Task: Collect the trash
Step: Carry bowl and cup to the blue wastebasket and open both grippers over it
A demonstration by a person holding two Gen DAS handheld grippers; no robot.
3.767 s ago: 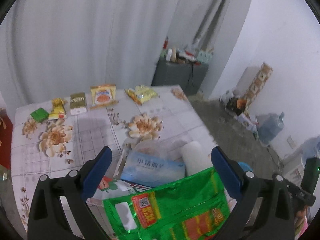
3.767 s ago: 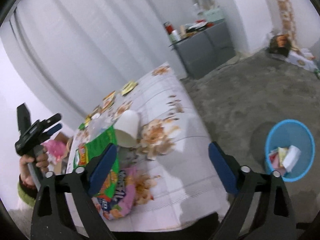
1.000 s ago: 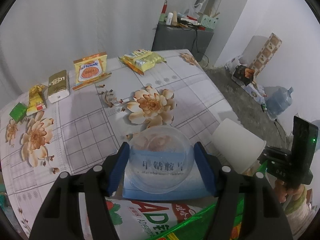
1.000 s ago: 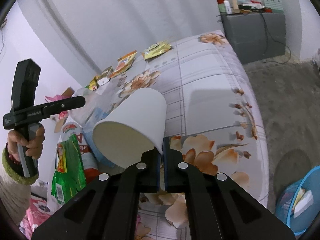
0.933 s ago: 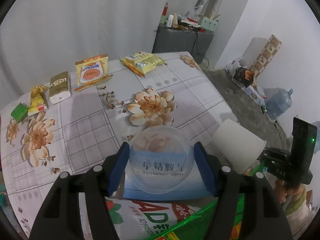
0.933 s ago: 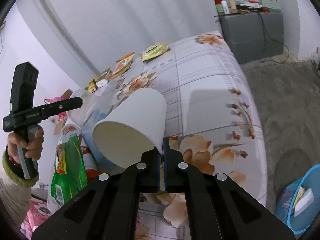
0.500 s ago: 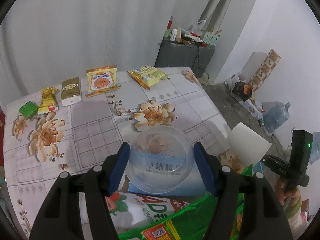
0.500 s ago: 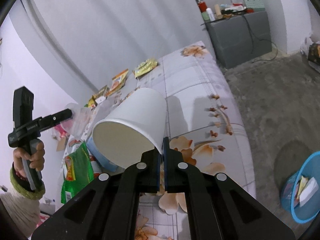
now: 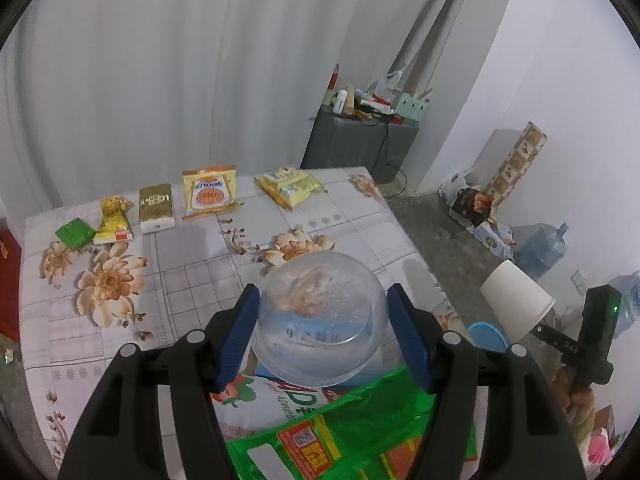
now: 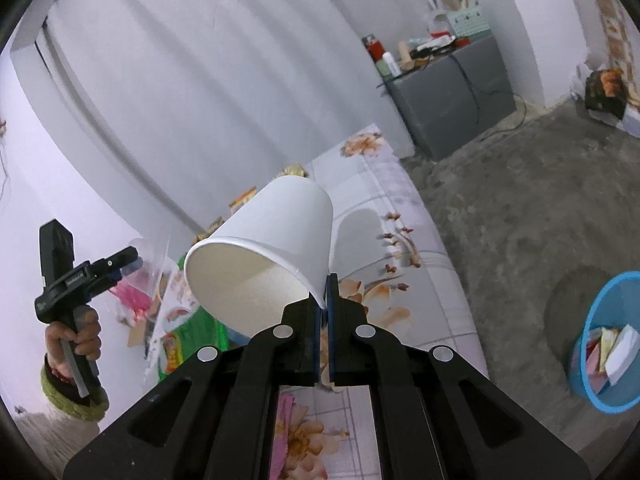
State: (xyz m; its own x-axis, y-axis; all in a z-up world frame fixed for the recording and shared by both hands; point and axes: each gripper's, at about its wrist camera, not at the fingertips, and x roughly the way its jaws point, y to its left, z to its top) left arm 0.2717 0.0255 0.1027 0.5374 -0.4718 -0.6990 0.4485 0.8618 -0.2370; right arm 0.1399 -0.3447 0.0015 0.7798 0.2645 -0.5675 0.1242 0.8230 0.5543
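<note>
My left gripper (image 9: pixel 322 316) is shut on a clear plastic bowl (image 9: pixel 320 316) and holds it above the near part of the floral table (image 9: pixel 192 276). My right gripper (image 10: pixel 325 292) is shut on the rim of a white paper cup (image 10: pixel 268 248), held tilted in the air; the cup also shows in the left wrist view (image 9: pixel 516 300). A blue trash bin (image 10: pixel 608 344) with wrappers inside stands on the floor at the right, and a bit of it shows in the left wrist view (image 9: pixel 486 334).
Snack packets lie along the table's far edge: yellow ones (image 9: pixel 289 185), (image 9: pixel 209 194), a gold box (image 9: pixel 155 207), a green one (image 9: pixel 74 233). A green bag (image 9: pixel 340 436) and other packets lie near me. A grey cabinet (image 9: pixel 360 148) stands behind. Water jugs (image 9: pixel 540 244) stand on the floor.
Both grippers have lifted up from the table with the bowl and the cup still held. The right one has risen and pulled back, so more floor and bin show.
</note>
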